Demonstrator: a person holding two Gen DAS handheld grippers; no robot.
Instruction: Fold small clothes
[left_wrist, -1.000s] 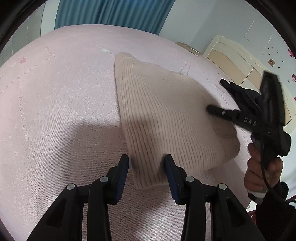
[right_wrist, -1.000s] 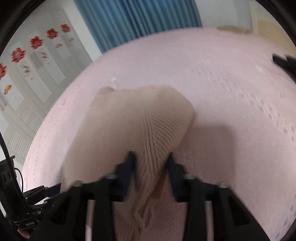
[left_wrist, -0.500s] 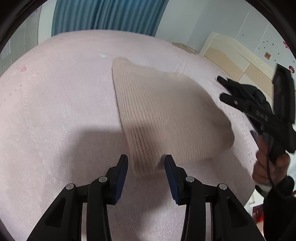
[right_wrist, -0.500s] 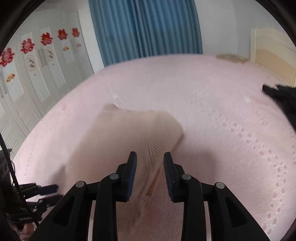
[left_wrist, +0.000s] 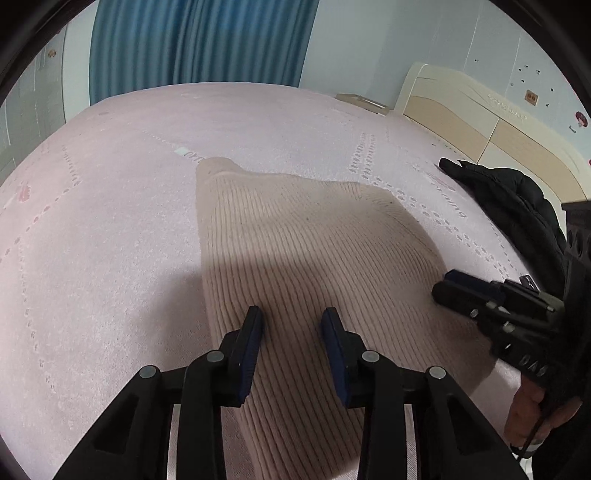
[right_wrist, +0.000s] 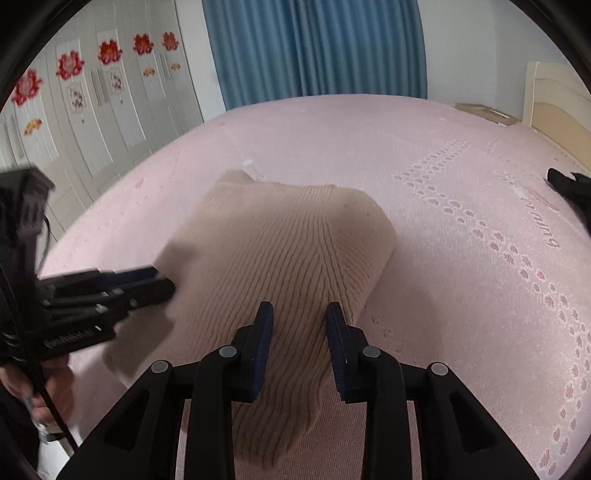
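Beige ribbed knit garment (left_wrist: 295, 258) lies folded on the pink bedspread (left_wrist: 110, 221), filling centre of left wrist view and running down to bottom edge. In right wrist view the same knit (right_wrist: 277, 251) sits centre frame, its rounded end toward upper right.

Left hand-held gripper (left_wrist: 291, 328): jaws spread, nothing pinched, both blue-padded fingers over the knit's near part; can't tell if they touch the fabric. Also seen at left edge of right wrist view (right_wrist: 159, 280), tips at the garment's left border.

Right hand-held gripper (right_wrist: 299, 325): jaws spread w/ knit showing in the gap, not gripped. In left wrist view it shows at right edge (left_wrist: 447, 288), tips at the garment's right side.

Black jacket (left_wrist: 517, 206) lies on the bed at right, apart from the knit. Blue curtain (right_wrist: 314, 51) at top, headboard (left_wrist: 480, 122) upper right.
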